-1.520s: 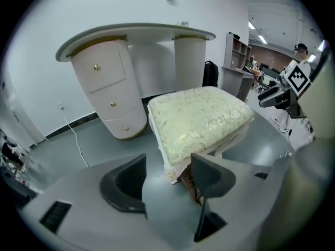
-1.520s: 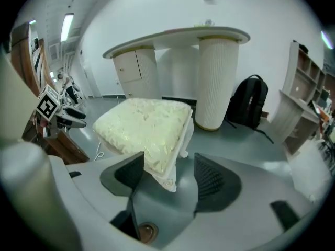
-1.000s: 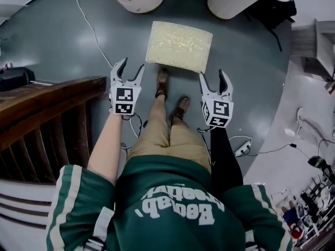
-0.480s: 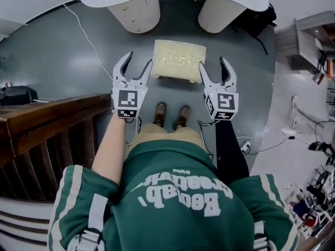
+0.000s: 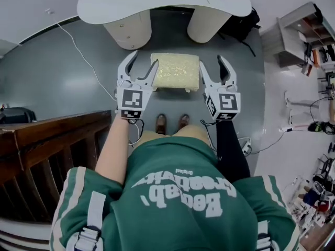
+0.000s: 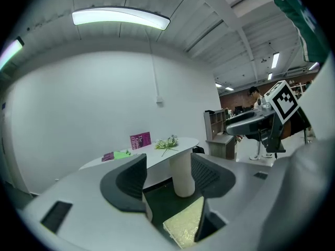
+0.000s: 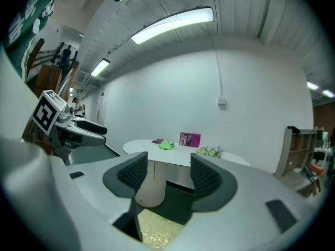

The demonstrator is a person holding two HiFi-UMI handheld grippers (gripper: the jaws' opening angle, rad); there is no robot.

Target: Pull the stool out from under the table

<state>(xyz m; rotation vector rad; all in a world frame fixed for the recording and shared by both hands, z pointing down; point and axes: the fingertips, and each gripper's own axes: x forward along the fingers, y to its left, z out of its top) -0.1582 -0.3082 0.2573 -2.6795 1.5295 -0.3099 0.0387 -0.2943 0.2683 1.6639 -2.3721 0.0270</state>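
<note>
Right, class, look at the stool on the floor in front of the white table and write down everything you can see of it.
The stool is low, with a rectangular padded top in pale yellow fabric that has a faintly glittery pattern. Little shows below that top. It stands upright on the grey floor, close in front of the two pale legs of the white table, and looks clear of the tabletop. The person's shoes are near it but apart. Only the floor appears to touch it.

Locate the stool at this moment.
Head view, centre: the stool stands just clear of the table, seen between the left claw and right claw, beyond the person's shoes.
</note>
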